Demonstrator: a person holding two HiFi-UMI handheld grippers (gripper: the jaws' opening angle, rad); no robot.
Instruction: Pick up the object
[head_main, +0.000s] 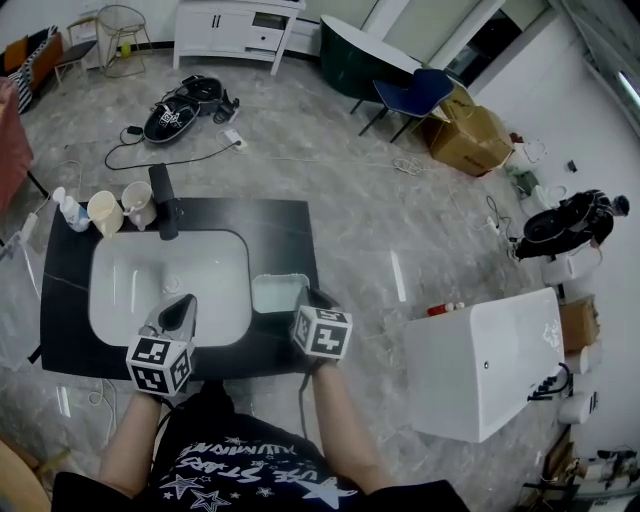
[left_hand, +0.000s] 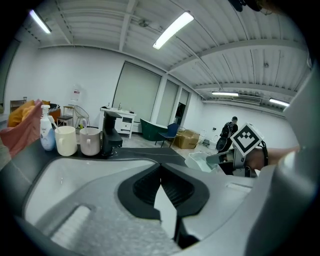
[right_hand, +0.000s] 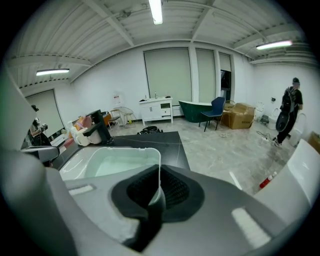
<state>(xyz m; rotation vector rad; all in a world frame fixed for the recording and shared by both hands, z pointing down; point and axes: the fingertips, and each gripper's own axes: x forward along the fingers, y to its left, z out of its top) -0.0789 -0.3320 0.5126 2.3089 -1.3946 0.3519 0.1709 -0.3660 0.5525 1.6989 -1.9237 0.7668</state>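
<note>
In the head view, a black countertop carries a white sink with a black faucet at its far edge. Two cups, one cream and one grey, stand left of the faucet, with a spray bottle further left. A translucent rectangular container sits just right of the sink. The right gripper reaches to the container's near right corner, its marker cube nearest the person. The left gripper hangs over the near part of the sink, well left of the container. On the floor to the right stands a white cabinet, and far off a blue chair and a cardboard box

In the left gripper view, the left gripper has its jaws closed together at the tips with nothing between them. Beyond it stand the cream cup, the grey cup and the faucet. To the right, the right gripper meets the container

In the right gripper view, the right gripper has its jaws pinched narrowly on the thin right wall of the container, whose open top faces up. The faucet shows at far left, and a person stands at far right
</note>
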